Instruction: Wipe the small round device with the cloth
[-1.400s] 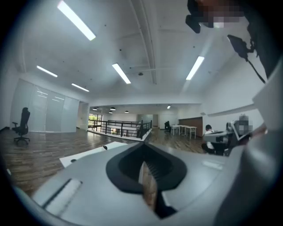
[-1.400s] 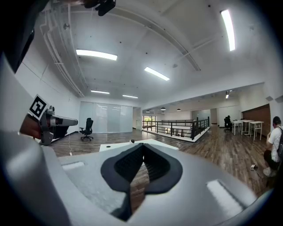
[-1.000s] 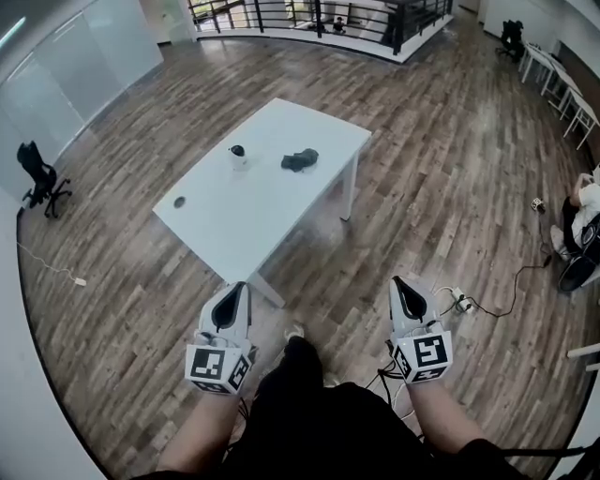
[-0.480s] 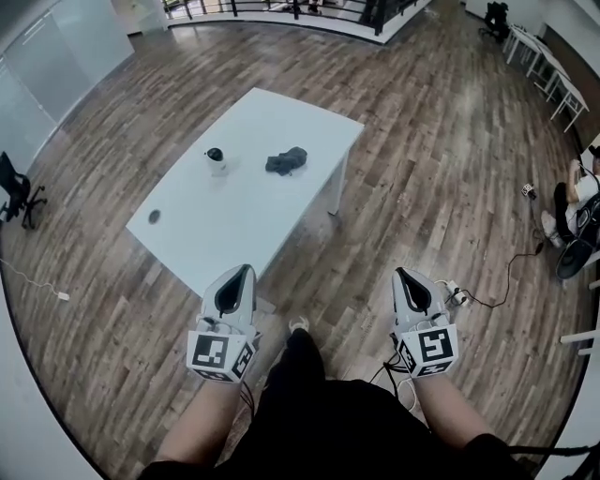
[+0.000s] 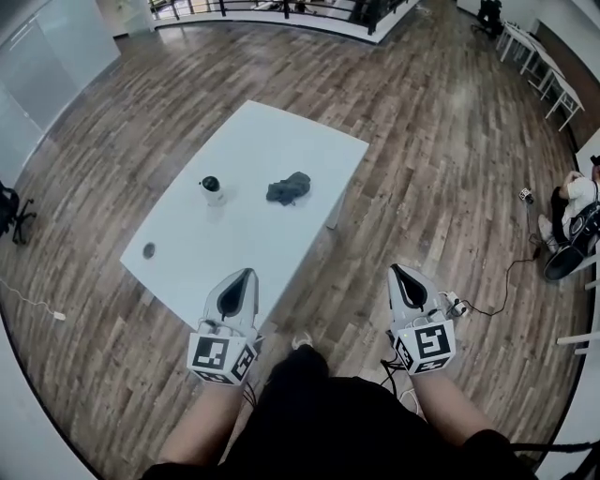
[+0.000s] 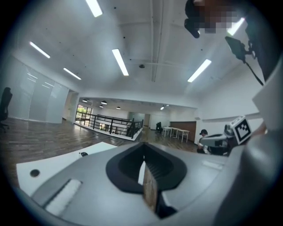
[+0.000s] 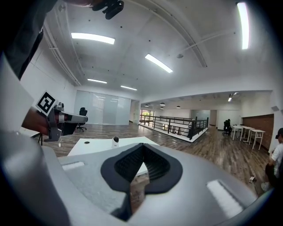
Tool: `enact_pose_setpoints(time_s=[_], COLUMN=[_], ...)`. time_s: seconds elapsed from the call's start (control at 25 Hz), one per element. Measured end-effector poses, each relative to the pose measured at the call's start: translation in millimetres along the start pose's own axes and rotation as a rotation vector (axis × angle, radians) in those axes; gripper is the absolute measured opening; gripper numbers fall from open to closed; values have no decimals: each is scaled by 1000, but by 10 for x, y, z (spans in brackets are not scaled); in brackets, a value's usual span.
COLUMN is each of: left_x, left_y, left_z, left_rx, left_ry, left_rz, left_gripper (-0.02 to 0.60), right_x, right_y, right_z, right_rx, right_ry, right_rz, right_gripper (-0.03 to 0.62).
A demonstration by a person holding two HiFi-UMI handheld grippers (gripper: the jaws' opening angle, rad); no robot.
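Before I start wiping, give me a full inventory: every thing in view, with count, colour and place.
table: one, white, on the floor ahead
device: one, white with a black top, on the table, left of the cloth
cloth: one, dark grey, crumpled, mid-table, apart from the device
disc: one, dark, near the table's left corner
floor: brown wood planks
railing: one, black, far end
chair: one, black, far left
cables: a few, dark, on the floor at right
seated person: one, right edge
left claw: white and black, shut, empty
right claw: white and black, shut, empty
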State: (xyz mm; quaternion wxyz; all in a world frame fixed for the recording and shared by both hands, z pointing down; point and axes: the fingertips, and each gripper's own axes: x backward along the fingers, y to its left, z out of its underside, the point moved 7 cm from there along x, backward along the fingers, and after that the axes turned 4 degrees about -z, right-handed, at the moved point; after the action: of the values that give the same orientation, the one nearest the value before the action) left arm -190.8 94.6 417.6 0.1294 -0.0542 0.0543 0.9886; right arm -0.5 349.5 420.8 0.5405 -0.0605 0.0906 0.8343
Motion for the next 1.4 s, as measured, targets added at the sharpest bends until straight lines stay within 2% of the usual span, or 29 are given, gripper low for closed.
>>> enact_pose_setpoints(time_s=[0.4, 0.72, 0.92, 1.04, 1.2, 1.4], left_x=[-775, -1091, -1232, -1303, -1365, -1466], left_y=[494, 825, 954, 1071, 1185, 1164], left_z=[-205, -295, -395, -404, -344, -339], left_rx=[-15, 11, -19, -13, 39, 44], left_ry=[-16, -64, -102, -113, -114, -80], left_rz=[48, -33, -129, -225, -379, -534], left_gripper=[6, 6, 6, 6, 6, 6], right_x=[-732, -1225, -1754, -2210, -2795, -3405], right_y=[-82, -321, -521, -601, -639, -652], right_z=[-228, -323, -412, -484, -567, -481], right_rx=[16, 37, 64, 94, 146, 157], right_ry=[11, 11, -44, -65, -69, -11], right_rz=[7, -31, -118, -223, -387, -561], right_gripper=[2, 2, 3, 2, 2, 2])
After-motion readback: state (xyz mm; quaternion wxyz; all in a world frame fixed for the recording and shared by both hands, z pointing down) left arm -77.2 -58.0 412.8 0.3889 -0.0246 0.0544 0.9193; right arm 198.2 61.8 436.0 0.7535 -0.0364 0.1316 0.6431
